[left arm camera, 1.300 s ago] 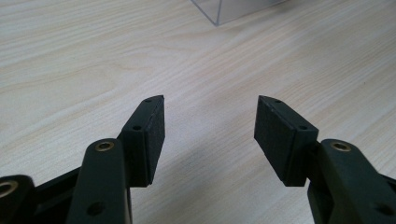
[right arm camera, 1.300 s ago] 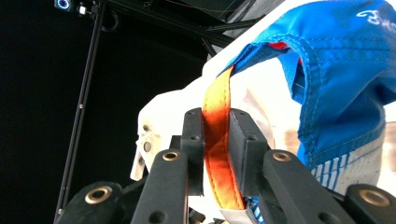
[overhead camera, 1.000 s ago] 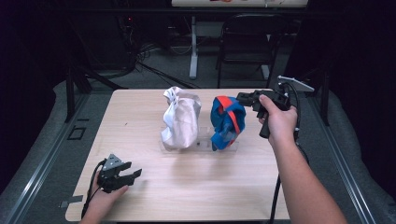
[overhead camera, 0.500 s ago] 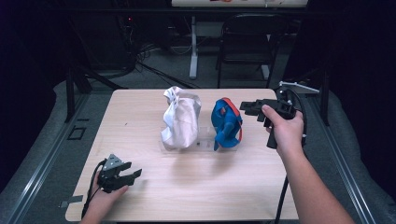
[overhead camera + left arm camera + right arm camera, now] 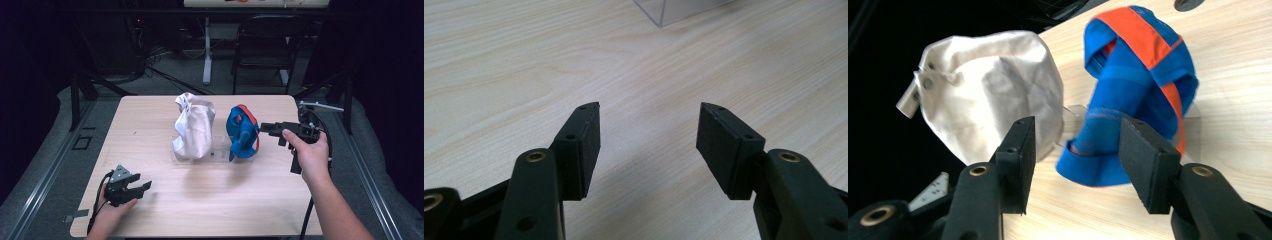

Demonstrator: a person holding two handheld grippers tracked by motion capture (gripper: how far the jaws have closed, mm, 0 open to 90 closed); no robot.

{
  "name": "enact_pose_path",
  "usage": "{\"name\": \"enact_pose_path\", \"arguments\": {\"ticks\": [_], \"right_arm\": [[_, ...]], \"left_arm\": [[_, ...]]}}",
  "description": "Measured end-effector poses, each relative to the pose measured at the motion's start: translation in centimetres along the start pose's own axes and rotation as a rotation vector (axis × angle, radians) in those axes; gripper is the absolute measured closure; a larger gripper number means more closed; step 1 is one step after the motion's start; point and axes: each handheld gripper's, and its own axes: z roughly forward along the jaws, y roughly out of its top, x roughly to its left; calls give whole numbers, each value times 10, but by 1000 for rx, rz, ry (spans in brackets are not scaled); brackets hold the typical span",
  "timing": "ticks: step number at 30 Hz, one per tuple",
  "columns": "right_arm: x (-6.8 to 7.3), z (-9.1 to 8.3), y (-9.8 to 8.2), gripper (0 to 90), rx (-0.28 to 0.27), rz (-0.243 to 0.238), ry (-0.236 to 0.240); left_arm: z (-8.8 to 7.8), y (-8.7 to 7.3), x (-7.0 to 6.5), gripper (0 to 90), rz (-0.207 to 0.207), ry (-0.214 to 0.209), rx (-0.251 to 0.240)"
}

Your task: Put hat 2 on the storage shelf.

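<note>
Right claw (image 5: pixel 263 128), jaws just spread and empty, sits just beside the crumpled blue-and-orange fabric cap (image 5: pixel 242 132) propped on the pale wooden tabletop (image 5: pixel 210 200).

The right tool (image 5: pixel 264 129) is held level in the right hand (image 5: pixel 306 152), to the right of the blue and orange cap, jaws pointing at it; they have just been opening and stand wide, nothing pressed between them. The left tool (image 5: pixel 142 186) rests low in the left hand (image 5: pixel 111 210), well apart from that cap, jaws spread and empty
</note>
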Motion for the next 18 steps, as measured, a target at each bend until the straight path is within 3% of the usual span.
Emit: {"name": "enact_pose_path", "arguments": {"ticks": [6, 18], "right_arm": [[-8, 1, -24, 459, 1, -78, -56], [-25, 11, -72, 462, -3, -154, -66]], "left_arm": [[0, 0, 1, 435, -4, -3, -1], [0, -1, 1, 435, -6, 0, 1]]}}
